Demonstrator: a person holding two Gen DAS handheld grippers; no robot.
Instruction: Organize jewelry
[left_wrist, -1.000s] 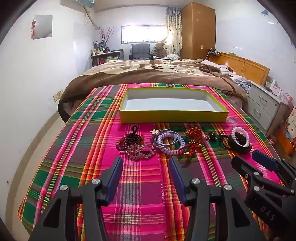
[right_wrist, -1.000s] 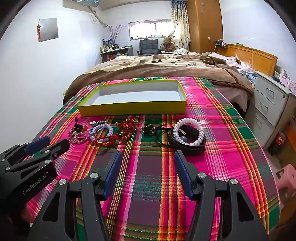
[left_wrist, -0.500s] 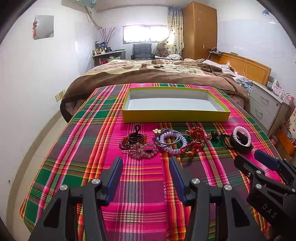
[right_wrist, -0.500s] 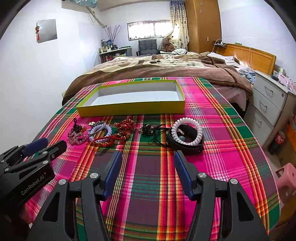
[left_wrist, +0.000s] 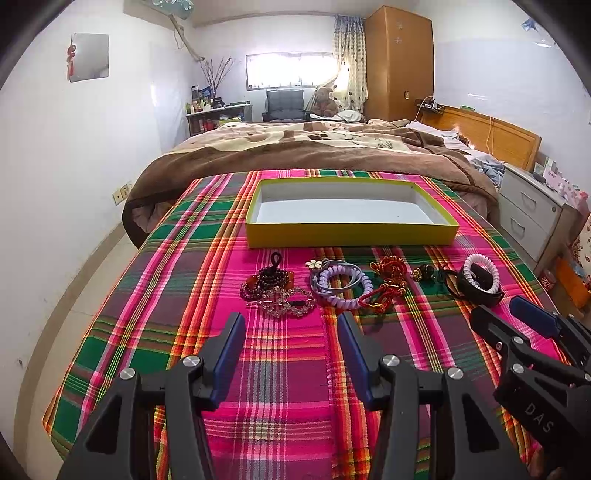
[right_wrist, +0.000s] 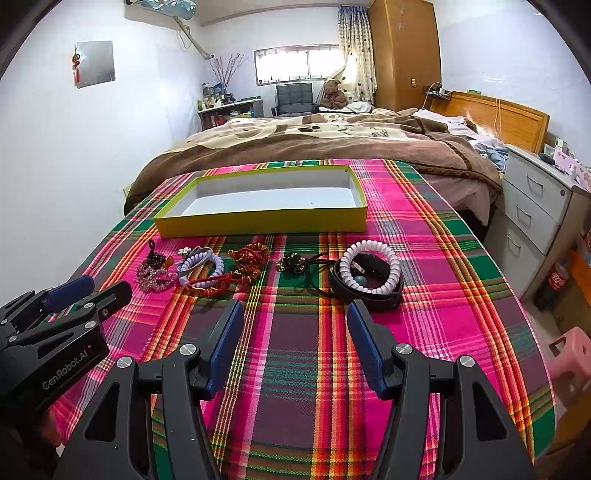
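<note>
Bare cloth (left_wrist: 288, 369) before jewelry row (left_wrist: 365, 284); tray (left_wrist: 351, 234) behind.

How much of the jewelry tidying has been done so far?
Nothing looks done yet: the yellow box has no jewelry in it. Nothing is in hand either; the left tool and right tool are both open over the plaid cloth. Everything is left: the dark beads, purple coil bracelet, red cord piece and white coil bracelet lie in front of the box.
</note>
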